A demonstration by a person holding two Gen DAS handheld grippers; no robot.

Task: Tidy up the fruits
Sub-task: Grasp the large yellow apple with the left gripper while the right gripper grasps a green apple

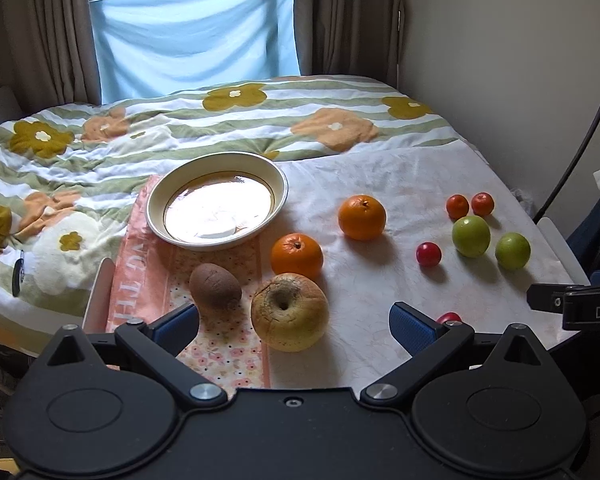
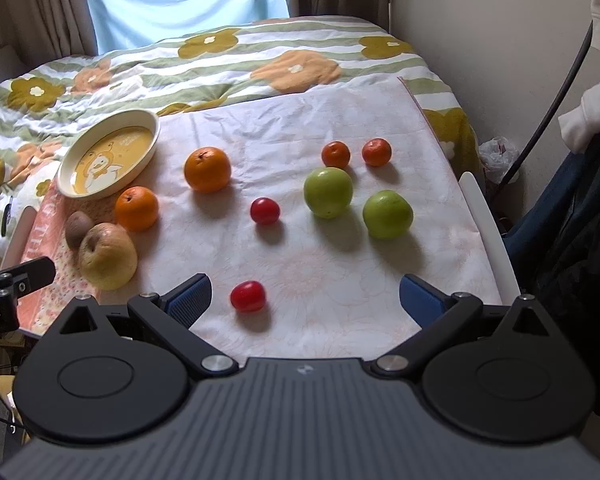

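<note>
Fruits lie loose on a pale cloth. A yellow apple [image 1: 289, 312] [image 2: 107, 256] and a brown kiwi [image 1: 215, 286] [image 2: 78, 229] sit close in front of my left gripper [image 1: 294, 324], which is open and empty. Two oranges [image 1: 297, 255] [image 1: 361, 217] lie beyond. An empty cream plate [image 1: 160, 200] [image 2: 70, 168] stands at the back left. My right gripper [image 2: 306, 300] is open and empty, with a red cherry tomato [image 2: 248, 296] between its fingers' line. Two green apples [image 2: 328, 192] [image 2: 387, 214], another red tomato [image 2: 265, 211] and two small tangerines [image 2: 335, 154] [image 2: 376, 152] lie ahead.
The cloth [image 2: 300, 120] covers a small table with white rims [image 2: 488, 224] beside a flowered bedspread [image 1: 220, 120]. A wall [image 2: 480, 40] and a dark cable [image 2: 556, 92] are at the right. Curtains and a window are at the back.
</note>
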